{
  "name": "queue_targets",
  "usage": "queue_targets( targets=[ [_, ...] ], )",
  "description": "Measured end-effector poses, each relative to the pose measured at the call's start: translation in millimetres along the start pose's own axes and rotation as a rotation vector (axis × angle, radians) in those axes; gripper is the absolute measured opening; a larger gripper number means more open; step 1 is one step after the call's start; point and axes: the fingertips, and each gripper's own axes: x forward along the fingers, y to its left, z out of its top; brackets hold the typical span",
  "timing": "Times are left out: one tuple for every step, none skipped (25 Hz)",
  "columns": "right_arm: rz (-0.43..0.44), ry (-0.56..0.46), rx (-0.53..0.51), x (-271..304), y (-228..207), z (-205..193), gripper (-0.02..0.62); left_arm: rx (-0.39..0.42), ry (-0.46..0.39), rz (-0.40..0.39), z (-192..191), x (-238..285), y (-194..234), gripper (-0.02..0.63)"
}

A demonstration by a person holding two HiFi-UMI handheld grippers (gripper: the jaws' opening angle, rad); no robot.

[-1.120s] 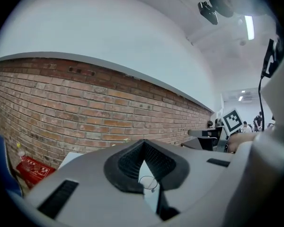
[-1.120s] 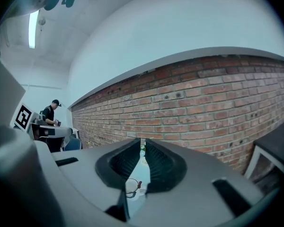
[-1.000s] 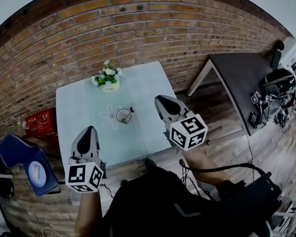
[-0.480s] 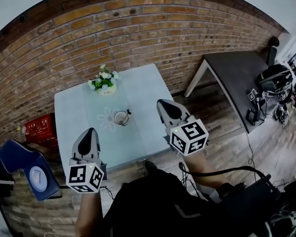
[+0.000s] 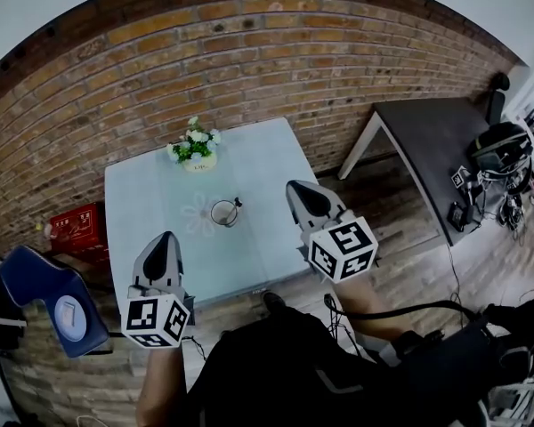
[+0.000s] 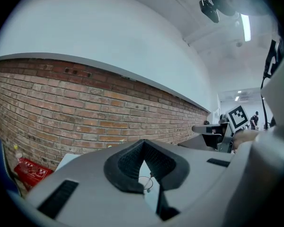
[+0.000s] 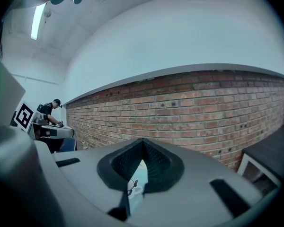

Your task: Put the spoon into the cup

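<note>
A clear glass cup (image 5: 223,212) stands mid-table on the pale blue table (image 5: 258,167). The spoon (image 5: 236,204) rests inside it, its dark handle end leaning out over the right rim. My left gripper (image 5: 165,237) hovers at the table's near left edge, shut and empty. My right gripper (image 5: 295,188) is right of the cup and apart from it, also shut and empty. In the left gripper view the cup (image 6: 145,182) shows through the slit below the left gripper (image 6: 143,161). In the right gripper view the cup (image 7: 132,189) shows below the right gripper (image 7: 143,157).
A small pot of white flowers (image 5: 196,145) sits at the table's far edge against the brick wall (image 5: 249,52). A red crate (image 5: 71,222) and a blue chair (image 5: 49,296) lie left; a dark table (image 5: 436,140) and equipment stand right.
Only the head view has shifted a little. Both grippers and the cup with the spoon keep their places.
</note>
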Motion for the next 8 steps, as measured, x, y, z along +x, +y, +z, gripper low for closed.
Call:
queue_targets(
  targets=[
    [0.002,-0.002,-0.005,0.0,0.9,0.7,0.018,0.001,-0.002,0.004,0.2,-0.6,0.7,0.008],
    [0.005,-0.005,-0.009,0.1,2.1,1.5,0.018,0.002,-0.003,0.007,0.4,-1.1,1.4,0.008],
    [0.008,-0.007,-0.012,0.3,3.0,2.1,0.018,0.002,-0.004,0.01,0.3,-1.4,2.2,0.008],
    [0.008,-0.007,-0.013,0.6,3.4,2.5,0.018,0.002,-0.003,0.012,0.1,-1.4,2.7,0.008],
    [0.008,-0.007,-0.014,0.8,3.2,2.8,0.018,0.001,-0.001,0.013,-0.2,-1.2,2.8,0.008],
    [0.007,-0.006,-0.014,0.8,2.7,3.1,0.018,0.0,0.001,0.013,-0.6,-1.1,2.6,0.008],
    [0.005,-0.006,-0.015,0.9,2.0,3.5,0.018,0.0,0.004,0.013,-1.0,-0.9,2.2,0.008],
    [0.004,-0.004,-0.015,0.9,1.2,3.8,0.018,-0.001,0.006,0.013,-1.3,-0.8,1.8,0.008]
  ],
)
